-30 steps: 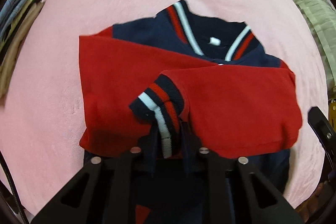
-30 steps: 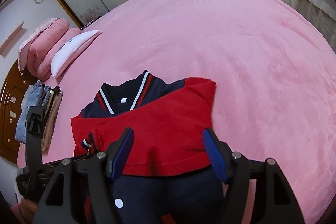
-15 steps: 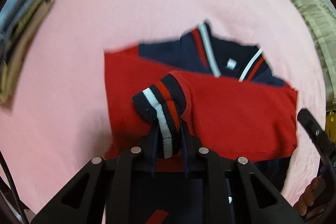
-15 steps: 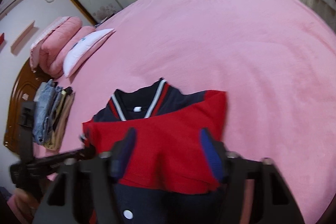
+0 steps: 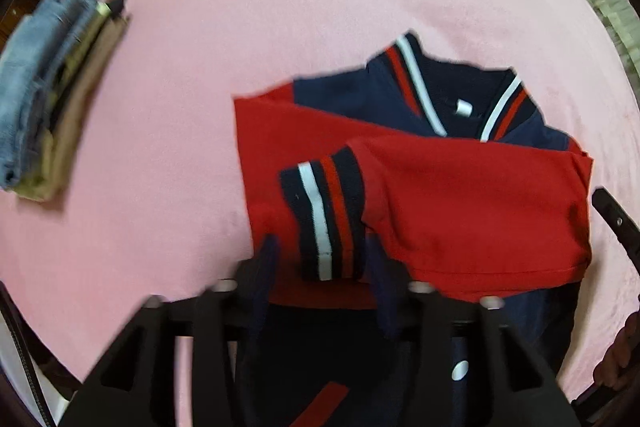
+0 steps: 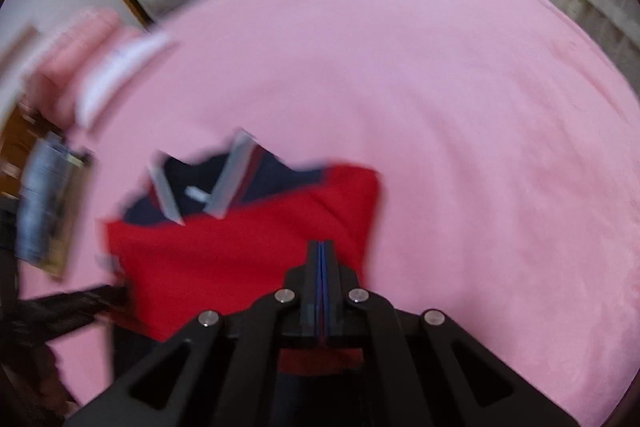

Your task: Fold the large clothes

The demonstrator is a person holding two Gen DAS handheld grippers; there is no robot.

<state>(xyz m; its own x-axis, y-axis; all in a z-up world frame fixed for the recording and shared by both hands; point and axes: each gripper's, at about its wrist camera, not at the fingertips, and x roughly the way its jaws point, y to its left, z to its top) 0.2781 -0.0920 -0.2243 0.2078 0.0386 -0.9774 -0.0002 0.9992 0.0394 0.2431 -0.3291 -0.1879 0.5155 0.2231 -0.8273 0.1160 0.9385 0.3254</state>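
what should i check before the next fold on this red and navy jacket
1. Left gripper has let go of the striped cuff: ok, jaws have just been opening and stand apart either side of it.
2. Both red sleeves folded across the jacket's chest: ok.
3. Collar lying flat and exposed: ok.
4. Right gripper closed: ok, jaws have just been closing and now meet.
5. Right gripper actually pinching jacket fabric: cannot tell, picture is blurred.
6. Pink bedspread clear above the collar for the fold: ok; the stack of folded clothes lies well to the side.
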